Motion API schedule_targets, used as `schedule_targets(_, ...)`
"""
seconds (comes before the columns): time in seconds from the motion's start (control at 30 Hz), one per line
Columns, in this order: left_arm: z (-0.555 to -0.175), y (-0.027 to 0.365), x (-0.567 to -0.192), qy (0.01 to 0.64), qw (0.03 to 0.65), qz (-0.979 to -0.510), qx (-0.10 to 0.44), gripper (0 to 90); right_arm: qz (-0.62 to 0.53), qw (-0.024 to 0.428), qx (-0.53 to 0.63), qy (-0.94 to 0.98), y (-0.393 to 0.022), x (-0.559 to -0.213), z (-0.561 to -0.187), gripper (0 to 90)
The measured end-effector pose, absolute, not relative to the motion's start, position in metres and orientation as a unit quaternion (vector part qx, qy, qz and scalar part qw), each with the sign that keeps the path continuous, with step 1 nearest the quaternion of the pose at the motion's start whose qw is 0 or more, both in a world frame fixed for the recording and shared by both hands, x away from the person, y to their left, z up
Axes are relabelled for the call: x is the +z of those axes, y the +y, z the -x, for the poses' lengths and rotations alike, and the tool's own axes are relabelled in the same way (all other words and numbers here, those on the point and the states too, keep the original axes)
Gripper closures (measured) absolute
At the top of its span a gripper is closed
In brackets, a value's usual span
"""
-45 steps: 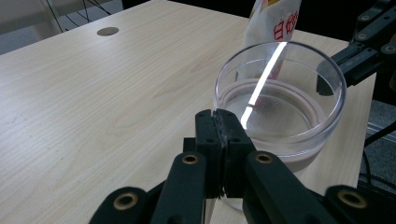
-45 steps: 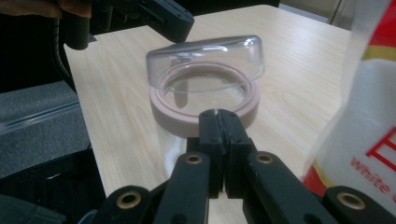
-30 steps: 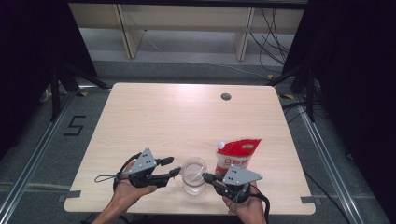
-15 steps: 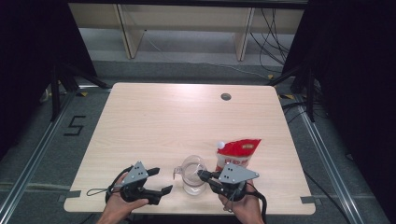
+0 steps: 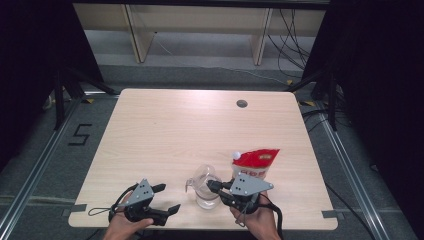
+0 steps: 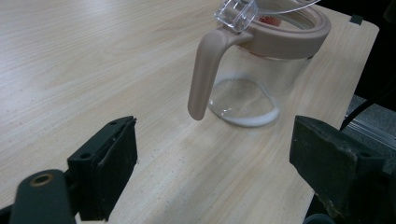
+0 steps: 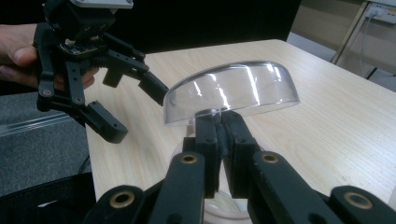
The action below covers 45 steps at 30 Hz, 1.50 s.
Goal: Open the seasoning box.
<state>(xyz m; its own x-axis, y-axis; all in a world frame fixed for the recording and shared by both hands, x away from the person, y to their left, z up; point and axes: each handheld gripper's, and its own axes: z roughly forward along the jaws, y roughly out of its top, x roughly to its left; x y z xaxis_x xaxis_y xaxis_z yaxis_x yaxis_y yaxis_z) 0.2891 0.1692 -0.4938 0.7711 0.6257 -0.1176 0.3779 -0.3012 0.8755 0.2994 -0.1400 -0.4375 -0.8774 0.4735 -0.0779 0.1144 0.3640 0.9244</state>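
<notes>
So the clear jug (image 5: 206,187) with the beige handle (image 6: 205,74) sits near the front edge of the surface (image 5: 190,130), and its see-through lid (image 7: 233,91) is flipped up, pinched at its edge by the right hand-held gripper (image 5: 214,185), jaws together on it. Left hand-held gripper (image 5: 167,200) sits just left of the jug, its jaws having just been opening, now wide apart with nothing between them. A red pouch (image 5: 257,162) stands right behind the jug.

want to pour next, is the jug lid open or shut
Open: the right gripper holds the clear lid tilted up off the jug rim.
</notes>
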Motion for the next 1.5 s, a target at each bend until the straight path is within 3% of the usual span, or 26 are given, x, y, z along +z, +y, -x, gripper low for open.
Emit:
schedule_targets(1.07,-0.29,0.17,-0.497,0.322,0.499,-0.794,0.131,14.9,-0.132,0.159,0.542,0.814,-0.097,-0.424,-0.305,84.0)
schedule_targets(1.5,-0.29,0.171,-0.497,0.324,0.491,-0.797,0.135,15.0,-0.171,0.164,0.551,0.8,-0.176,-0.439,-0.297,81.7)
